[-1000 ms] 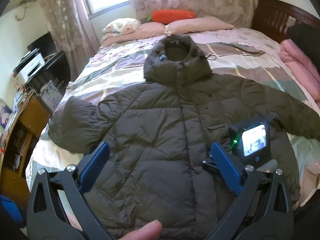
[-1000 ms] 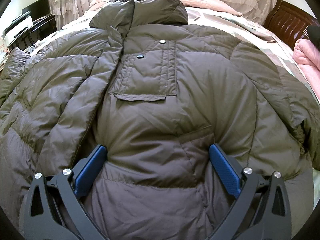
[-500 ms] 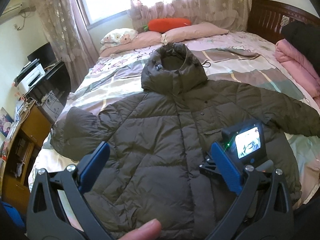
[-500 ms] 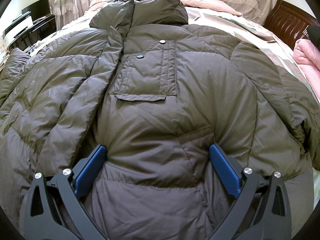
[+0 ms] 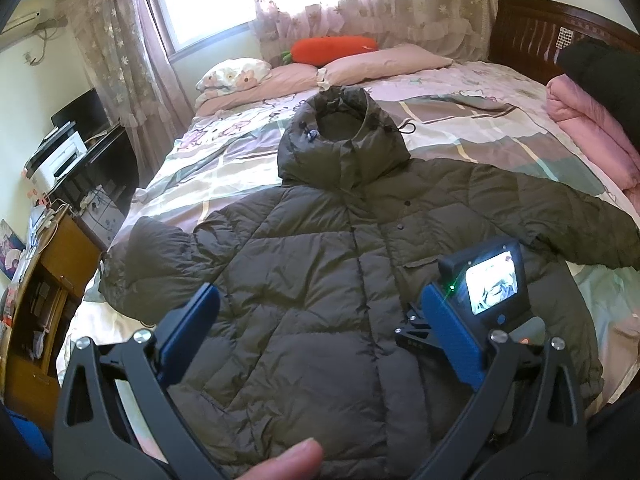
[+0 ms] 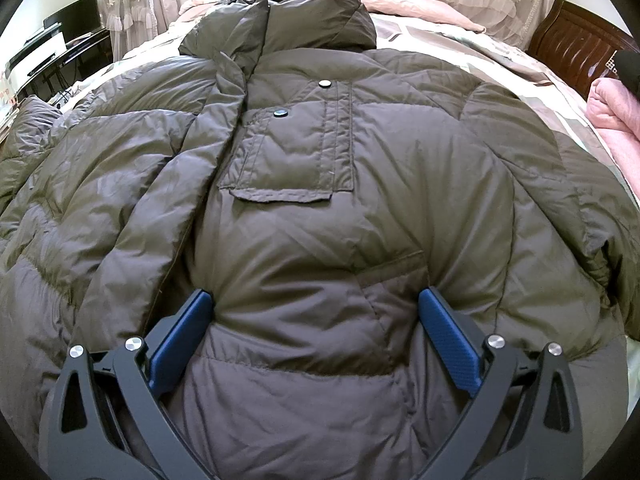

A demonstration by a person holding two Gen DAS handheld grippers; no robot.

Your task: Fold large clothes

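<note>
Blue rubber pads line my two pairs of jaws, and both pairs stand wide apart, closed on nothing. My right gripper (image 6: 316, 320) presses low into the olive-green quilted puffer jacket (image 6: 320, 208), its pads sunk in the padding on either side of a bulge near the hem, just below the flap chest pocket (image 6: 288, 164) with its snap buttons. My left gripper (image 5: 316, 316) hangs above the same jacket (image 5: 320, 264), clear of the cloth, with a fingertip (image 5: 288, 460) at the bottom edge of that view. From there I see the right gripper (image 5: 476, 308) resting on the jacket's lower front, its small lit screen facing me. The jacket lies face up on the bed with the patterned pastel cover (image 5: 224, 168), sleeves spread to both sides, hood (image 5: 340, 136) pointing toward the pink pillows (image 5: 380, 64) and an orange carrot-shaped cushion (image 5: 332, 46) under the curtained window.
</note>
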